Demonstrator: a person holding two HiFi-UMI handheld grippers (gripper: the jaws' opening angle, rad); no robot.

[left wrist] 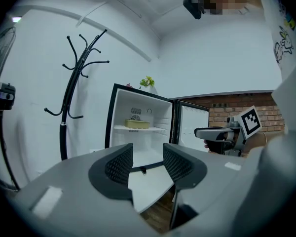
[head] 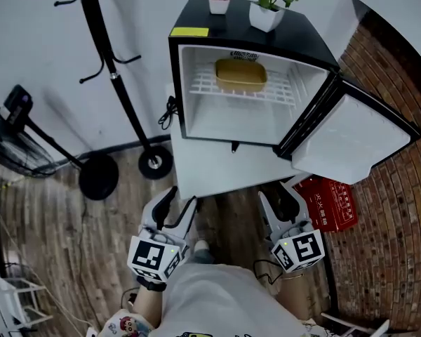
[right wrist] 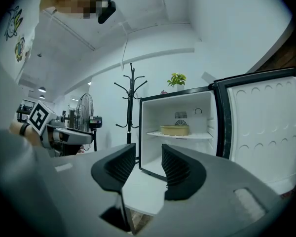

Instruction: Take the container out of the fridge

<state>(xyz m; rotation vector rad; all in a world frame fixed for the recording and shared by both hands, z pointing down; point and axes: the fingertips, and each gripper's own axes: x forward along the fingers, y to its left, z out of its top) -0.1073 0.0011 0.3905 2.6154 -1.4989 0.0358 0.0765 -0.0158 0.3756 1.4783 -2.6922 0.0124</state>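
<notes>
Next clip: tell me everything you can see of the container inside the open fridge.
The container is a shallow, pale yellow tub with rounded corners, plastic by its look. It sits upright and level on the white wire shelf in the upper part of the fridge, near the back wall, roughly centred. The door stands open. Only the shelf touches it. Whether it has a lid cannot be told.

Left tongs point(left wrist: 148, 154), jaws apart and empty, opposite the open fridge point(left wrist: 121, 110) with yellow container point(left wrist: 137, 124)

Black coat stand point(head: 107, 51) and fan point(head: 1, 144) stand on wooden floor point(head: 49, 213) by white wall point(head: 35, 41).
</notes>
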